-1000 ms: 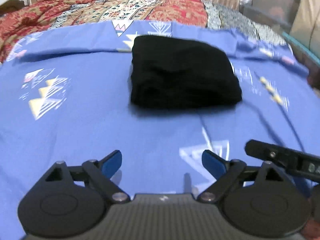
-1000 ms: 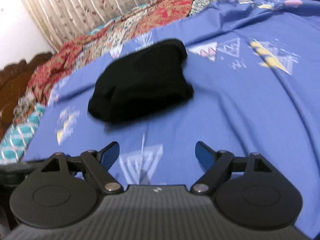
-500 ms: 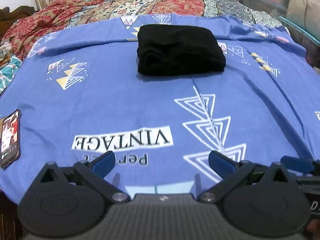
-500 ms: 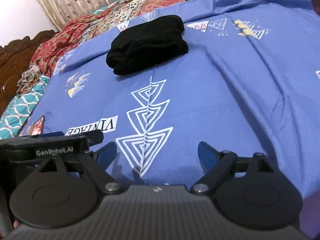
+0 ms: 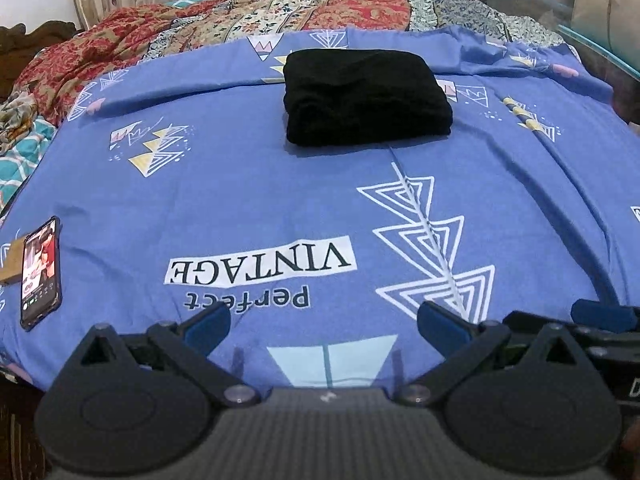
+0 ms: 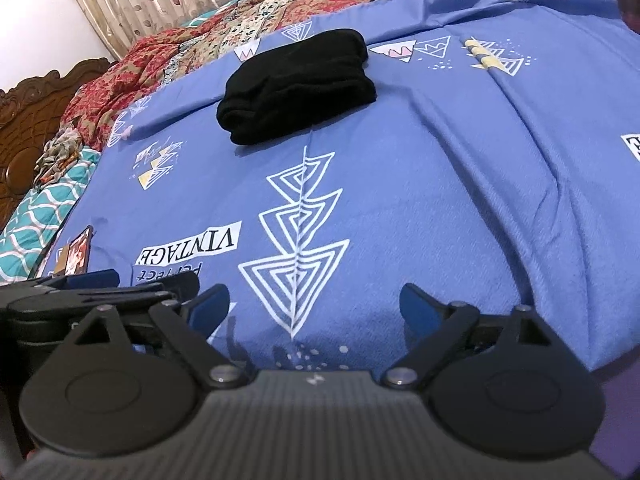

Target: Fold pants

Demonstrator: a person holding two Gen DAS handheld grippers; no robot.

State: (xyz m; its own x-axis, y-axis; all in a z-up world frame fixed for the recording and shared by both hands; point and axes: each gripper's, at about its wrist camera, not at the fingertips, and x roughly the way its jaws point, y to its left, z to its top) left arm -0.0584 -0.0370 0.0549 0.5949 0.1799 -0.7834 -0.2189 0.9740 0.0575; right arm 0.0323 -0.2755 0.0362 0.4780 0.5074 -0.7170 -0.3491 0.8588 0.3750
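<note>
The black pants [image 5: 364, 98] lie folded into a compact rectangular bundle on the blue bedsheet [image 5: 240, 200], toward the far side of the bed. They also show in the right wrist view [image 6: 296, 84]. My left gripper [image 5: 324, 326] is open and empty, low over the near edge of the bed, far from the pants. My right gripper [image 6: 314, 310] is open and empty too, beside the left one. The right gripper's blue fingertip [image 5: 604, 316] shows at the right of the left wrist view; the left gripper [image 6: 100, 292] shows at the left of the right wrist view.
A phone [image 5: 40, 272] with a lit screen lies on the sheet at the near left edge. A red patterned quilt [image 5: 240, 32] is bunched at the back, with curtains behind. A carved wooden headboard [image 6: 28, 120] and a teal blanket [image 6: 40, 216] are at the left.
Both grippers have pulled back from the folded pants toward the near edge of the bed, so the bundle looks smaller and farther. The pants have not moved. Both grippers stayed open.
</note>
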